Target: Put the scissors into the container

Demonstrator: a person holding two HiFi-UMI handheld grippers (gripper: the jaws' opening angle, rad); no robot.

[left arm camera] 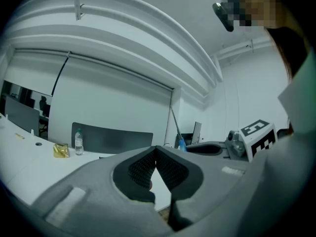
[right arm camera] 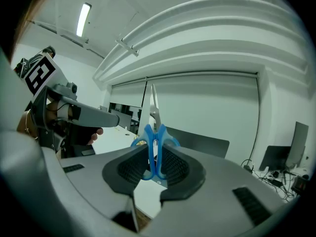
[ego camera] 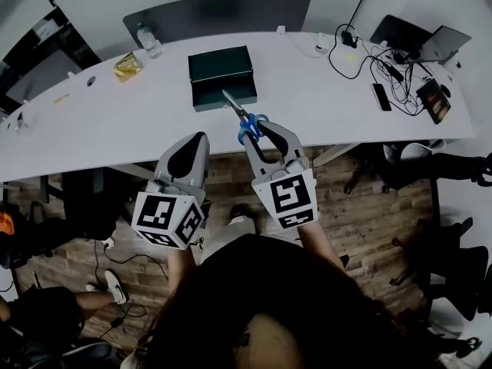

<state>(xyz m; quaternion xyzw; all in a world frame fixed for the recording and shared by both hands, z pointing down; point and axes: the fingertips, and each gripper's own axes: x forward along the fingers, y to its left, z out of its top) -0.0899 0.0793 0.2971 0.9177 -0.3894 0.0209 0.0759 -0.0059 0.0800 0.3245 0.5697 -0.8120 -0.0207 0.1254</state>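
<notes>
Head view: we see a long white surface (ego camera: 92,121) above a wood floor (ego camera: 369,206), with a dark chair (ego camera: 215,14) on the far side. The dark green container (ego camera: 222,78) sits mid-surface. A water bottle (ego camera: 148,41) and a gold packet (ego camera: 127,66) lie to its left. A cable tangle (ego camera: 377,64), a phone (ego camera: 380,96) and a laptop (ego camera: 430,41) crowd the right end. The right tongs (ego camera: 257,133) hold the scissors (ego camera: 244,118) over the near edge, with the tip pointing at the container's near side. The scissors are not inside it. The left tongs (ego camera: 194,141) hang just beside the right ones.

Left gripper view: this adds what the top-down view doesn't. The left tongs' pad tips meet and there is nothing between them. It also shows white walls and a stepped ceiling, with the bottle and packet seen side-on. The right tongs' marker cube (left arm camera: 256,135) is on the right.

Right gripper view: only here do we see the grip clearly. The pads are clamped on the blue handles, and the blades are closed and pointing away. It also shows a ceiling light (right arm camera: 83,19), a monitor (right arm camera: 298,144) at the right and a hand (right arm camera: 91,135) behind the left tongs.
</notes>
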